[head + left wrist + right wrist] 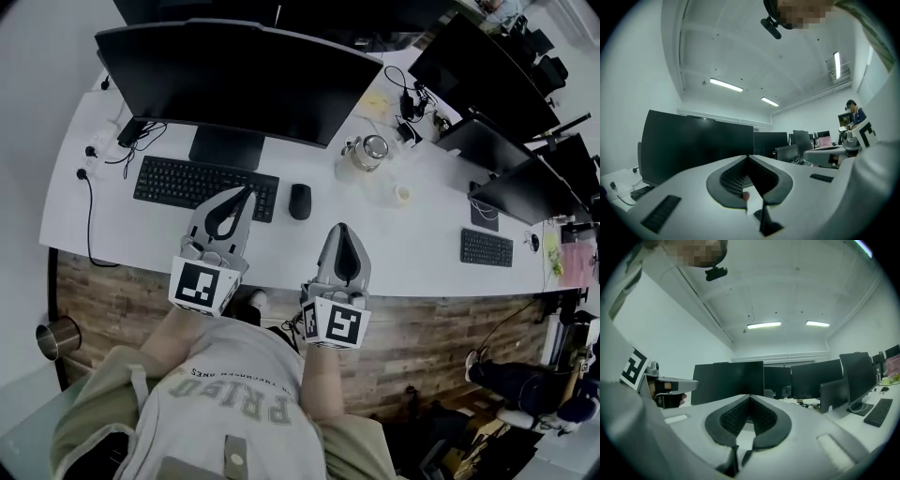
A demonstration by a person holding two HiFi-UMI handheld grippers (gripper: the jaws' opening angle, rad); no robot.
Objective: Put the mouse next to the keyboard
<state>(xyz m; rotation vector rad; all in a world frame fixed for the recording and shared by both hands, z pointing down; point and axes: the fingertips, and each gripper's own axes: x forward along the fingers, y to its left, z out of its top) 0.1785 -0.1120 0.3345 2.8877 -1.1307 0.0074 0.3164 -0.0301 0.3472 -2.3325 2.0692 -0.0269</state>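
White desk (pixel 412 253), curved and wood-faced along its front, carries everything I am working with. At its rear stands the black monitor (pixel 225 75), and the black keyboard (pixel 187 181) lies in front of the monitor's stand. My left gripper (pixel 249 191) hangs over the keyboard's right end as the head view shows it. Its jaws are clenched tip to tip with nothing between them, and its own view shows only the pads meeting against the dark screen behind. My right gripper (pixel 339 228) is nearer the desk's front edge, likewise clenched and empty. The black mouse (pixel 300 201) rests on the desk just beside the keyboard's right end, apart from both grippers and a little ahead and left of the right one. Judged from this layout, the placement is done: the mouse sits next to the keyboard. I judge that nothing is left but to draw both grippers clear.
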